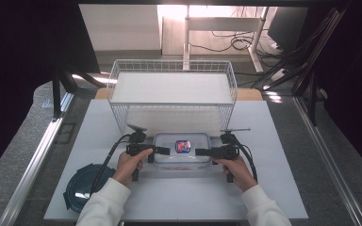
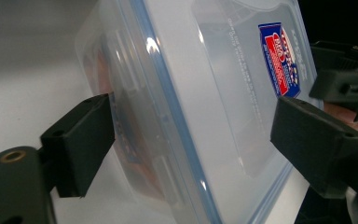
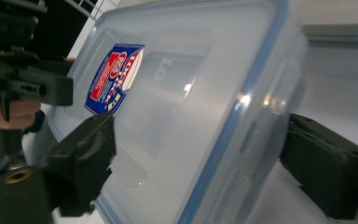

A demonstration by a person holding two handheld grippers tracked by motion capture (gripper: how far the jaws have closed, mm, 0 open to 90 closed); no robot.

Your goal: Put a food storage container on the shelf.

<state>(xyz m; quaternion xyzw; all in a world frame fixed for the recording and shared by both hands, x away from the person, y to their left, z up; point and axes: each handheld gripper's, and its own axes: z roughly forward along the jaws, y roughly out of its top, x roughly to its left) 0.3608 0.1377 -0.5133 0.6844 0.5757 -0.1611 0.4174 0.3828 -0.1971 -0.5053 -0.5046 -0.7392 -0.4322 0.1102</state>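
High view: clear lidded container sits on the white table just in front of the wire basket, left gripper at its left end and right gripper at its right end. Left gripper view: jaws apart, straddling the container's end, one pad touching the side wall, the other clear above the lid, so a one-sided squeeze could tip the box. Right gripper view: jaws apart around the opposite end, neither pad plainly pressing; uneven closing of the two hands could let the slick plastic slide or twist out
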